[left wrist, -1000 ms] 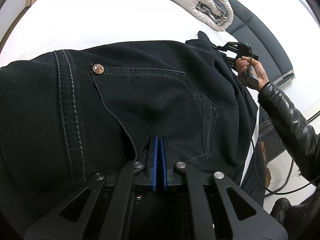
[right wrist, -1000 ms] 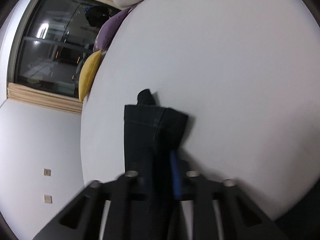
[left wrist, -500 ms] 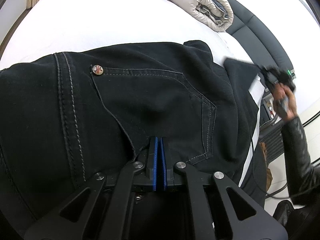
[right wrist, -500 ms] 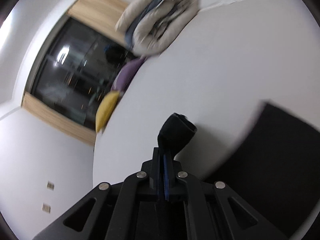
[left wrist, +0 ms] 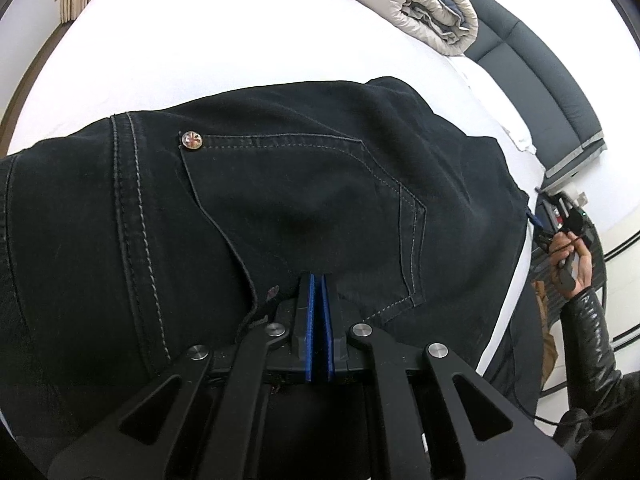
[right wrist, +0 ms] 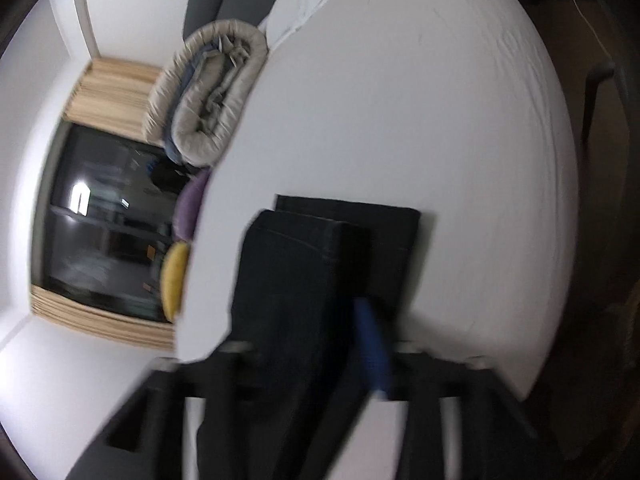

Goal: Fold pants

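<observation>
A pair of black pants (left wrist: pixel 304 200) lies spread across a white bed (left wrist: pixel 240 44), seat side up, its back pocket and a small metal rivet (left wrist: pixel 191 139) facing the left wrist camera; the left gripper (left wrist: pixel 316 280) has its blue-padded jaws pressed together at the lower edge of the pocket, pinching a fold of the denim; at the far right of the same view the person's right hand (left wrist: pixel 570 256) holds the right gripper (left wrist: pixel 538 222) at the trouser edge; in the right wrist view, which is blurred, the right gripper (right wrist: pixel 320 320) appears to have dark cloth of a leg end between its jaws, one blue pad showing beside the fabric, with the jaws parted only by the thickness of that cloth.

The fold looks to be at an early stage, both ends of the garment in hand; the likely trouble from here is a slipped grip, since each hold takes only a thin pinch of heavy denim, and a lift or swing could pull the cloth free; a second risk is a skewed fold, the leg ends landing out of line with the waist if the two hands travel unevenly.

A rolled beige quilt (left wrist: pixel 424 8) sits near the dark headboard (left wrist: pixel 552 92); the rivet bears a pattern, unreadable; no brand, label or other writing can be made out.
</observation>
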Available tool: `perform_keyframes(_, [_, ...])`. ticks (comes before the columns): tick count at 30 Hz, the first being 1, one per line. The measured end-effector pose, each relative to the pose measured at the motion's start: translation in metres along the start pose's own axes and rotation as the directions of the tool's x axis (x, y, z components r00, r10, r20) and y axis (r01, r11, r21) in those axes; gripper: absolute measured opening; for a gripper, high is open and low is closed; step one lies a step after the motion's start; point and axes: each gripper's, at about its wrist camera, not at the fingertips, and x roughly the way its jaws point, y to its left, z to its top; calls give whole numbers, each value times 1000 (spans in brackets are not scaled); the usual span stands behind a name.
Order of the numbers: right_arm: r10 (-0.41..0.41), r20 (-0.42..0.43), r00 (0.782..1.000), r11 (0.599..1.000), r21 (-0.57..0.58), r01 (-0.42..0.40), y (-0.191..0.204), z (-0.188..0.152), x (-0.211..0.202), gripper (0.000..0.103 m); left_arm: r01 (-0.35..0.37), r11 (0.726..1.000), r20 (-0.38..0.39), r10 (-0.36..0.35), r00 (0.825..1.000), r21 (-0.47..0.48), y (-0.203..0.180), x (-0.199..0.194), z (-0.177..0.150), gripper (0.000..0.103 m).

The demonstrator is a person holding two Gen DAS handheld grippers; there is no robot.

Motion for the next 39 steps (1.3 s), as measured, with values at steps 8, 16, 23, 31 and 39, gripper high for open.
perform_keyframes(8, [19, -38, 999, 999, 48, -17, -4, 2, 25, 7, -17, 1000, -4, 17, 1000, -7, -11, -2, -3, 7])
perform_keyframes(16, [-24, 90, 996, 997, 81, 17, -21, -2, -19, 4, -10, 1000, 2, 10, 1000, -13, -4, -4, -7, 7])
perform_keyframes(23, [-92, 93, 991, 995, 45, 88, -24, 2, -17, 3, -5, 1000, 5, 5, 1000, -16, -1, -7, -9, 7])
perform_keyframes(31, [-107, 87, 990, 992, 70, 101, -32, 10, -16, 3, -8, 1000, 12, 8, 1000, 8, 2, -16, -18, 7])
perform_keyframes(39, [-248, 137, 959, 958, -114, 264, 5, -9, -55, 58, -42, 999, 71, 40, 997, 25, 8, -39, -39, 7])
